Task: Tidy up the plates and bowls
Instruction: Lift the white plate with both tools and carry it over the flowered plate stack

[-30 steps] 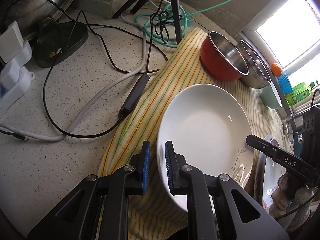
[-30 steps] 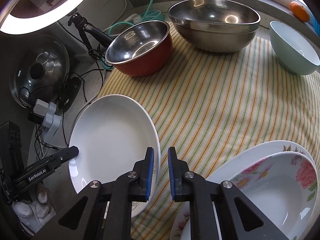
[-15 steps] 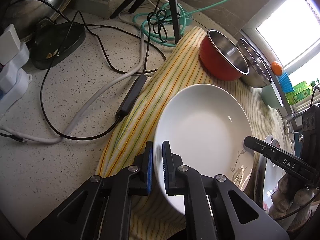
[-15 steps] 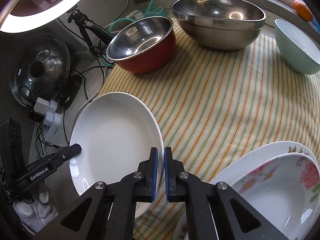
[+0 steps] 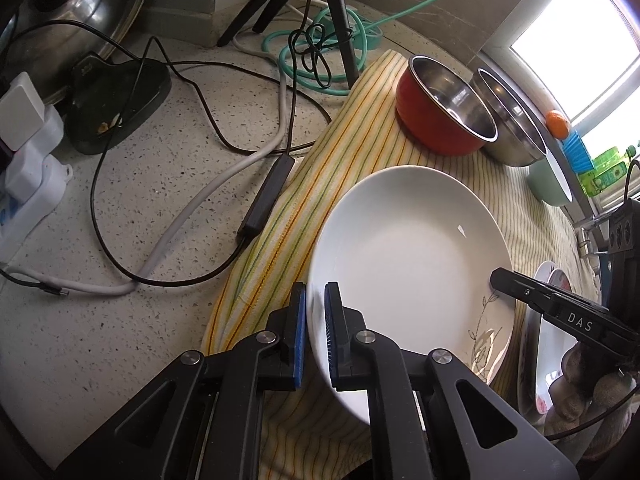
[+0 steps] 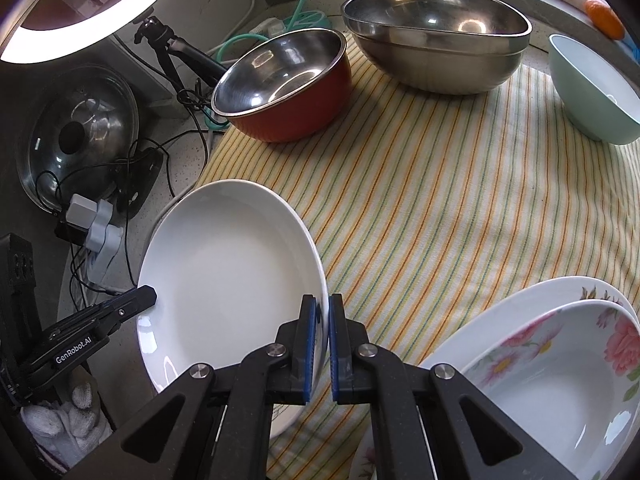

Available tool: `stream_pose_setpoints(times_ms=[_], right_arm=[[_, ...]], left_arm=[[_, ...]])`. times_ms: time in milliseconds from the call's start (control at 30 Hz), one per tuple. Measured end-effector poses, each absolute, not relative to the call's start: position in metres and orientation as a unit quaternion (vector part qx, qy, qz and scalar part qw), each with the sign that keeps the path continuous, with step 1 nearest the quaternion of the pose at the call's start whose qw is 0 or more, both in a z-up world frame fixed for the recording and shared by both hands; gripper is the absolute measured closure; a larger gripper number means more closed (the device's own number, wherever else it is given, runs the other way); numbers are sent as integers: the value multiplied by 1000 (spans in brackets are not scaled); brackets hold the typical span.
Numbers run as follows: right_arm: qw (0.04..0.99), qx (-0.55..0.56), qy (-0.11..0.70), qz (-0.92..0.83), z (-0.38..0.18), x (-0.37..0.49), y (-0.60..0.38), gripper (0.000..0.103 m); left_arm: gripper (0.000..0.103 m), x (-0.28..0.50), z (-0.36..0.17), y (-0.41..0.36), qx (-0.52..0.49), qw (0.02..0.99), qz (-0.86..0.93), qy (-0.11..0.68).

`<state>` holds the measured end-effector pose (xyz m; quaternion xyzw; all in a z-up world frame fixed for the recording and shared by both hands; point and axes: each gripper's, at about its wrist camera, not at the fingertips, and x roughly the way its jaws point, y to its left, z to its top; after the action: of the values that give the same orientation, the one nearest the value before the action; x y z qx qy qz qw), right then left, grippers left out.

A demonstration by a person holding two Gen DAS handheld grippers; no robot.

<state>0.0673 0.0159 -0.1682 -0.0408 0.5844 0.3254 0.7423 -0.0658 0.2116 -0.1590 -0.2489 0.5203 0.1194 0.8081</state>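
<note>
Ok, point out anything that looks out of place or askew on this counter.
The white plate is tilted, clamped at opposite rims by the left gripper and right gripper. Left of the striped cloth, loose cables tangle across the counter. Nothing looks spilled or broken.

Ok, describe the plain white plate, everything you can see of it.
The white plate is a glossy, shallow, ceramic-looking dish with a faint grey sprig printed near one edge. It sits tilted over the striped cloth. The left tongs and the right tongs are each shut on opposite sides of its rim.
</note>
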Motion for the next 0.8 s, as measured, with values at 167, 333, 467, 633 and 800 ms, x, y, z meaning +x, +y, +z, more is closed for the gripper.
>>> stream_pose_setpoints(times_ms=[167, 333, 467, 633, 800], right_arm=[[746, -37, 583, 321, -166, 66, 14, 97], [748, -32, 581, 319, -161, 66, 12, 97], [752, -25, 576, 318, -152, 67, 5, 97], [757, -15, 571, 317, -140, 67, -6, 97], [761, 1, 569, 311, -132, 68, -22, 97]], left_arm=[[96, -67, -157, 212, -260, 807, 120, 517], [95, -67, -148, 213, -263, 814, 119, 504], [95, -65, -141, 213, -271, 817, 115, 495], [95, -62, -133, 210, -281, 820, 102, 488], [95, -57, -124, 201, -277, 827, 90, 482]])
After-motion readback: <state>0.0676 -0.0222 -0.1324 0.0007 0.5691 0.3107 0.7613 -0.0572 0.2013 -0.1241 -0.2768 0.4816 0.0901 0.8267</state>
